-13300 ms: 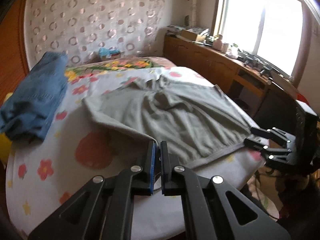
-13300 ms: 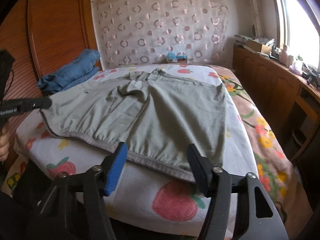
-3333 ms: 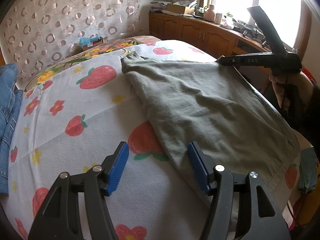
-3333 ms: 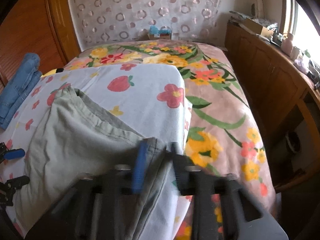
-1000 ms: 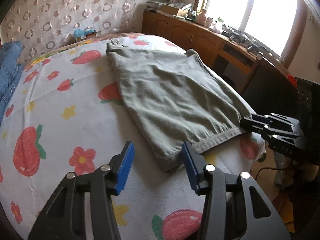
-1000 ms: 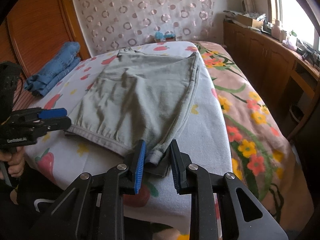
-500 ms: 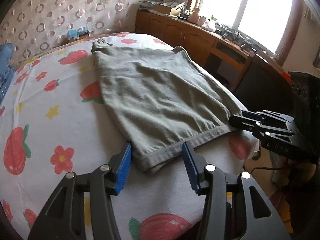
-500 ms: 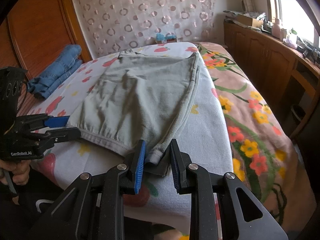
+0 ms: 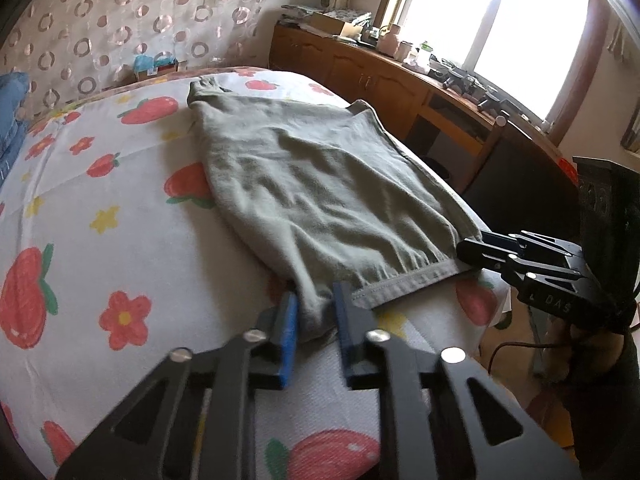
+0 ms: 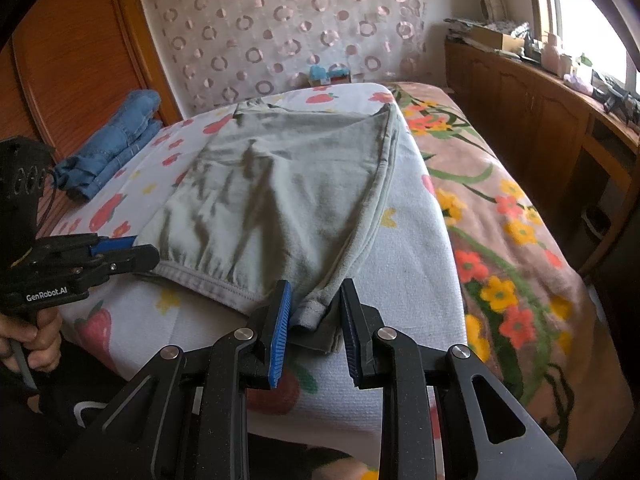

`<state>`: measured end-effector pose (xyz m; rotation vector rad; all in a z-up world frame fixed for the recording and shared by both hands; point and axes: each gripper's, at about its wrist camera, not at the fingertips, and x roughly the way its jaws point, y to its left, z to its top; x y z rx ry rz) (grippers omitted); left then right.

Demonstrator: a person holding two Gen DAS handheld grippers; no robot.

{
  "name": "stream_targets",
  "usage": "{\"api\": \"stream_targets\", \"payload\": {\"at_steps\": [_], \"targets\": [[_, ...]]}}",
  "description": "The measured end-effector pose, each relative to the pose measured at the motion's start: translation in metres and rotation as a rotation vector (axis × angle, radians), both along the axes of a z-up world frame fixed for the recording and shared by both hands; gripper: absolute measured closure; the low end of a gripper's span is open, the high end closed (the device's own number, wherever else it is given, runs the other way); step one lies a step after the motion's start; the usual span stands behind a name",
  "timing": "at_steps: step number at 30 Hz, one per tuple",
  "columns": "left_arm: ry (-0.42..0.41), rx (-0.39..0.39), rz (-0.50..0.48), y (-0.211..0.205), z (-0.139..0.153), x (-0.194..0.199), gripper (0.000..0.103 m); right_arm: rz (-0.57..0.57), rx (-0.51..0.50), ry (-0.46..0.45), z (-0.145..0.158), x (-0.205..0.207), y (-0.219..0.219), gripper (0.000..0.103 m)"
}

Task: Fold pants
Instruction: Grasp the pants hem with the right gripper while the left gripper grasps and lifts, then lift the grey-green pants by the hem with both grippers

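Closing, the left tool (image 9: 316,316) now pinches the pants (image 9: 320,184) hem.

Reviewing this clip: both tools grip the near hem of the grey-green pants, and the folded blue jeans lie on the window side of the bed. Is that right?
Not quite. The left tool and right tool do grip the near hem of the grey-green pants, but the folded blue jeans lie on the opposite side of the bed, by the wooden panel wall, away from the window. The right wrist view shows this.

left gripper (image 9: 316,312): black, blue pads, silver screws | right gripper (image 10: 314,312): same
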<state>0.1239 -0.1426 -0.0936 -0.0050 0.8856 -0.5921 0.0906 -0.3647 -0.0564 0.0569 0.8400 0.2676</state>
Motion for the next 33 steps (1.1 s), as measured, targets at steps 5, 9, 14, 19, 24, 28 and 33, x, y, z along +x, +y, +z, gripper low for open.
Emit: {"api": "stream_targets", "payload": {"at_steps": [5,9,14,19,24,28,33], "targets": [[-0.031,-0.036,-0.014,0.003,0.019,-0.004,0.101,0.031,0.021,-0.003,0.004,0.003,0.000,0.096],[-0.111,-0.071,-0.013,0.011,0.053,-0.014,0.101,0.051,0.051,-0.059,0.028,0.001,0.001,0.097],[-0.191,-0.108,0.004,0.028,0.093,-0.022,0.101,0.089,0.054,-0.146,0.070,0.000,0.012,0.097],[-0.270,-0.134,0.030,0.052,0.134,-0.033,0.101,0.147,0.055,-0.247,0.117,-0.003,0.031,0.098],[-0.360,-0.141,0.065,0.074,0.174,-0.044,0.101,0.194,0.048,-0.325,0.156,-0.006,0.051,0.098],[-0.412,-0.147,0.089,0.094,0.200,-0.052,0.101,0.237,0.054,-0.376,0.185,-0.008,0.070,0.098],[-0.452,-0.142,0.141,0.120,0.210,-0.053,0.101,0.293,0.043,-0.415,0.210,-0.009,0.092,0.098]]}}
